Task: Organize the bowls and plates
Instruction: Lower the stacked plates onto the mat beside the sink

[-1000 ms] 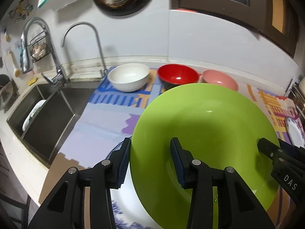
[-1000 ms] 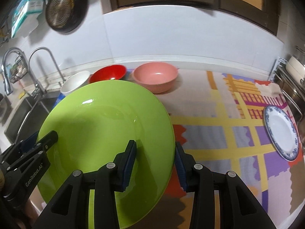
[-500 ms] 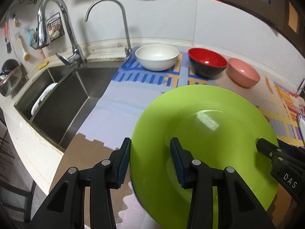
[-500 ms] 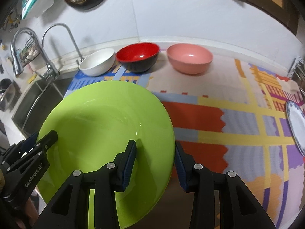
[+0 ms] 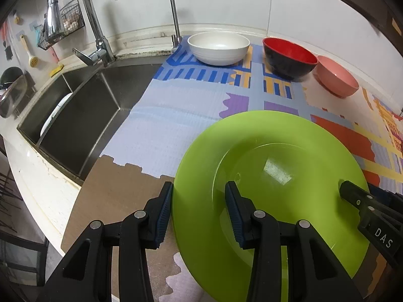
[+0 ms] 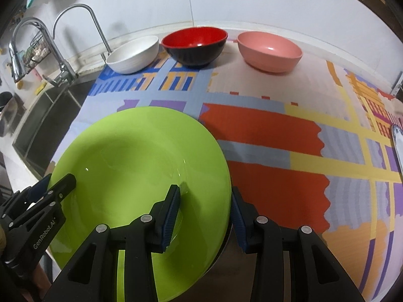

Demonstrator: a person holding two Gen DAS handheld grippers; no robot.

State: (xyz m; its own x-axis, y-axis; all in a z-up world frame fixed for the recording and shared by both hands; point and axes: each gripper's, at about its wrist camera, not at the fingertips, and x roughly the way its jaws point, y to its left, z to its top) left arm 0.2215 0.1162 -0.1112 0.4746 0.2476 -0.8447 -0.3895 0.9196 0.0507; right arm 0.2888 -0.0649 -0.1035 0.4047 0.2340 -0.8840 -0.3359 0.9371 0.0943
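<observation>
A large green plate hangs tilted low over the patterned mat, carried by both grippers. My left gripper is shut on the plate's left rim, one pad outside and one inside. My right gripper is shut on the opposite rim; its black finger shows at the plate's right side in the left wrist view. The left gripper's fingers show at the plate's left edge in the right wrist view. A white bowl, a red-and-black bowl and a pink bowl stand in a row along the back wall.
A steel sink with two faucets lies to the left, a white dish inside it. A blue-rimmed plate peeks in at the right edge. The colourful mat covers the counter between plate and bowls.
Both grippers have come down and tilted forward with the green plate, which now hangs lower over the mat. The bowls now show further beyond it. Neither grip has changed.
</observation>
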